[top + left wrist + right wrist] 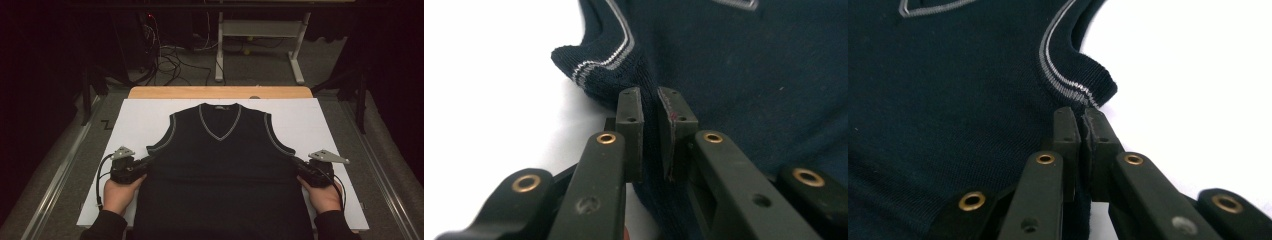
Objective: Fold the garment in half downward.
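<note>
A dark navy sleeveless V-neck vest (220,165) with grey-striped trim lies flat, front up, on a white board (310,125). My left gripper (148,161) is shut on the vest's left side seam just below the armhole; in the left gripper view a fold of knit (651,150) is pinched between the fingers (630,130). Opposite it, my right gripper (295,161) is shut on the right side seam below the other armhole, with fabric (1082,150) squeezed between its pads (1066,137). A hand holds each gripper at the vest's sides.
The white board rests on a wooden table (220,92) whose far edge shows behind it. Bare board lies to both sides of the vest. On the floor beyond are cables (170,60) and a white table frame (260,45). Metal rails (60,170) run along both sides.
</note>
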`<state>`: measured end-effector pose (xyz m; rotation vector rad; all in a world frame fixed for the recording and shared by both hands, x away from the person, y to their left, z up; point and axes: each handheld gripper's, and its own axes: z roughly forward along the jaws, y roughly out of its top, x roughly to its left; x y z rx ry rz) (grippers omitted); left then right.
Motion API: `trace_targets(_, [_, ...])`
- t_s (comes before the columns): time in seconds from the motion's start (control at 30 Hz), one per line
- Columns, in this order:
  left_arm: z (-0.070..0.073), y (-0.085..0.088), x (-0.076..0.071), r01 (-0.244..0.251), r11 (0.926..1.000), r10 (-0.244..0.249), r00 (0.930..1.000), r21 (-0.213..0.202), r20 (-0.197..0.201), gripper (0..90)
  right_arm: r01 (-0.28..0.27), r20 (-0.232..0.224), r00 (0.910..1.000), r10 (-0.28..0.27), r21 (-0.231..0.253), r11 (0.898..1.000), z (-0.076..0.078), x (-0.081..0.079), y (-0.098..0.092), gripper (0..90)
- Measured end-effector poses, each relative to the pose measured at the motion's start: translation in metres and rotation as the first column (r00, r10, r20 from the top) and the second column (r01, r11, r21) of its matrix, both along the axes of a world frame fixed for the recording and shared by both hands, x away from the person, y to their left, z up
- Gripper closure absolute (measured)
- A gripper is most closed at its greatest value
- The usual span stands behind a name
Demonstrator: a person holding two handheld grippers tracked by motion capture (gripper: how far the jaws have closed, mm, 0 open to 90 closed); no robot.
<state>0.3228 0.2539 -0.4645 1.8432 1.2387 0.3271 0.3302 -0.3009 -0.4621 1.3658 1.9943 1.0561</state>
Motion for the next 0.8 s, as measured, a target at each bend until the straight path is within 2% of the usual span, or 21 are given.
trace_targets(0.17, [0.007,0.001,-0.010,0.019,0.9998,-0.019,0.9997,-0.003,0.018,77.3,-0.013,0.039,0.9992,0.012,0.024,1.000,0.010,-0.010,-0.002,86.7])
trace_targets(0.33, [0.008,0.000,-0.016,0.026,0.9997,-0.026,0.9995,-0.003,0.019,77.4,-0.022,0.052,0.9985,0.020,0.032,0.999,0.013,-0.018,-0.003,86.7])
trace_targets(0.6, [0.007,0.004,-0.032,0.048,0.9987,-0.048,0.9988,-0.014,-0.001,77.3,-0.033,0.044,0.9985,0.031,0.035,0.999,0.011,-0.032,-0.006,86.6])
trace_targets(0.67, [0.007,0.005,-0.038,0.057,0.9983,-0.057,0.9984,-0.005,-0.001,77.3,-0.038,0.045,0.9983,0.037,0.034,0.999,0.011,-0.037,-0.008,86.6])
trace_targets(0.7, [0.007,0.006,-0.041,0.060,0.9982,-0.060,0.9982,-0.005,-0.006,77.3,-0.042,0.044,0.9982,0.040,0.033,0.999,0.011,-0.043,-0.009,86.6])
trace_targets(0.8, [0.002,0.006,-0.050,0.075,0.9970,-0.074,0.9967,0.020,-0.032,77.3,-0.049,0.042,0.9980,0.048,0.023,0.999,0.010,-0.049,-0.009,86.6])
